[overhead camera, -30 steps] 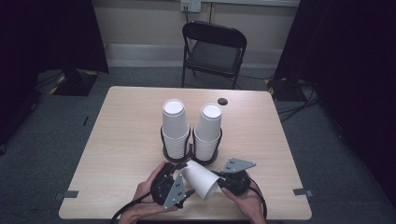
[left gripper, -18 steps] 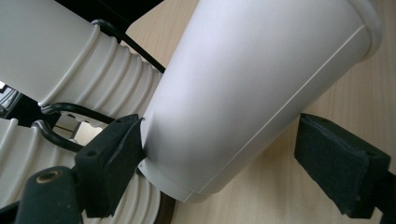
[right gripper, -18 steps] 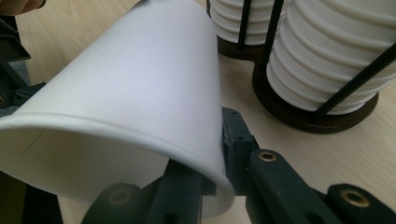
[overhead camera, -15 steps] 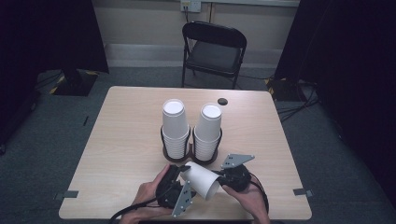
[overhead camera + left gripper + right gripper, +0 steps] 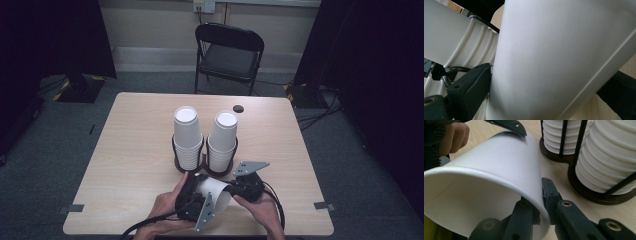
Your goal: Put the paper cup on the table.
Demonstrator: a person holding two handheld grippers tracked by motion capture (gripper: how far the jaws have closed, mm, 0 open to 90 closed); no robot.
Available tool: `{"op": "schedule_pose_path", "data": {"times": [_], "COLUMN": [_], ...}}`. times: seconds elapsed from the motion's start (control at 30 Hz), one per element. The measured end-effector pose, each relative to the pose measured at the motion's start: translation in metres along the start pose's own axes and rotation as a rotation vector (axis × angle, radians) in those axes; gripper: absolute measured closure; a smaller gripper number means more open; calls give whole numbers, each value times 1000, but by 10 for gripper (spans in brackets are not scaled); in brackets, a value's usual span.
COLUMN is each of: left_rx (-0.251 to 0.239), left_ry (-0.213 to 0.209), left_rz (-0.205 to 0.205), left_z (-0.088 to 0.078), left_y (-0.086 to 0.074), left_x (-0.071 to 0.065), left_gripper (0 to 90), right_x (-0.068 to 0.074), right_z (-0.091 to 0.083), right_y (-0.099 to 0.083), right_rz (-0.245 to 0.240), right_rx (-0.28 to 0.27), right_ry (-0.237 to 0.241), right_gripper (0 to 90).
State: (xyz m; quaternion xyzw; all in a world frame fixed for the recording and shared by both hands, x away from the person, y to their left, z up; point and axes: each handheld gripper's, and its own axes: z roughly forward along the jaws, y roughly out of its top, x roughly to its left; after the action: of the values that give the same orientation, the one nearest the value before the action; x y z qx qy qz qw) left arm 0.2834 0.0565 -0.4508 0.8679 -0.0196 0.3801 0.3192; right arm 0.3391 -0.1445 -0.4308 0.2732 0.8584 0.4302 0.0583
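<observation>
A single white paper cup (image 5: 216,192) lies tilted on its side near the table's front edge, held between both grippers. My left gripper (image 5: 196,200) is shut across the cup's body (image 5: 554,60), one jaw on each side. My right gripper (image 5: 244,187) is shut on the cup's rim (image 5: 541,202), one jaw inside and one outside. The left gripper's jaw rests on top of the cup in the right gripper view. Just behind, two tall stacks of white cups (image 5: 187,135) (image 5: 222,140) stand in a black wire holder (image 5: 204,165).
A small black disc (image 5: 238,108) lies on the wooden table (image 5: 130,150) toward its far edge. A black folding chair (image 5: 227,52) stands behind the table. The cup holder sits close to the held cup, at the right in the right gripper view (image 5: 584,190).
The left gripper has shifted slightly rightward and lower under the cup. The cup and the right gripper have stayed nearly in place.
</observation>
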Motion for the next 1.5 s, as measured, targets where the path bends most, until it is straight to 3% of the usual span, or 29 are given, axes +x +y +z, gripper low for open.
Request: {"op": "schedule_pose_path", "data": {"times": [0.17, 0.23, 0.27, 0.33, 0.5, 0.6, 0.7, 0.77, 0.97, 1.03, 1.07, 1.17, 1.5], "left_rx": [-4, -36, -38, -25, -56, -57, -67, -88, -76, -73, -65, -101, -132], "left_ry": [11, -20, -15, -6, -13, -11, -9, -3, 4, 0, -4, -21, -4], "left_rz": [7, 2, 3, 24, -15, -1, -14, -41, -30, -46, -32, -79, -182], "left_z": [1, 2, 3, 5, 6, 6, 7, 7, 4, 4, 3, 5, 7], "left_y": [2, 5, 7, 10, 11, 14, 14, 15, 16, 16, 16, 13, 2], "left_x": [-1, -3, -5, -5, -5, -5, -5, -6, -3, -4, -3, -2, 8], "left_gripper": [38, 63, 63, 51, 76, 76, 77, 76, 74, 78, 80, 91, 98], "right_x": [0, 0, -1, -1, 0, 1, 1, 0, 0, 0, 0, 1, -3], "right_z": [1, 4, 4, 6, 5, 8, 9, 9, 11, 12, 12, 12, 11], "right_y": [0, 1, 1, 1, 2, 3, 3, 3, 4, 5, 4, 3, -3], "right_rz": [16, 18, 23, 28, 44, 52, 60, 74, 90, 94, 96, 101, 161], "right_rx": [-2, -9, -11, -12, -30, -32, -31, -40, -46, -43, -40, -39, -88], "right_ry": [7, -1, -1, 4, 7, 19, 22, 29, 46, 44, 44, 41, 24], "right_gripper": [861, 872, 873, 869, 870, 872, 873, 872, 872, 868, 867, 864, 759]}}
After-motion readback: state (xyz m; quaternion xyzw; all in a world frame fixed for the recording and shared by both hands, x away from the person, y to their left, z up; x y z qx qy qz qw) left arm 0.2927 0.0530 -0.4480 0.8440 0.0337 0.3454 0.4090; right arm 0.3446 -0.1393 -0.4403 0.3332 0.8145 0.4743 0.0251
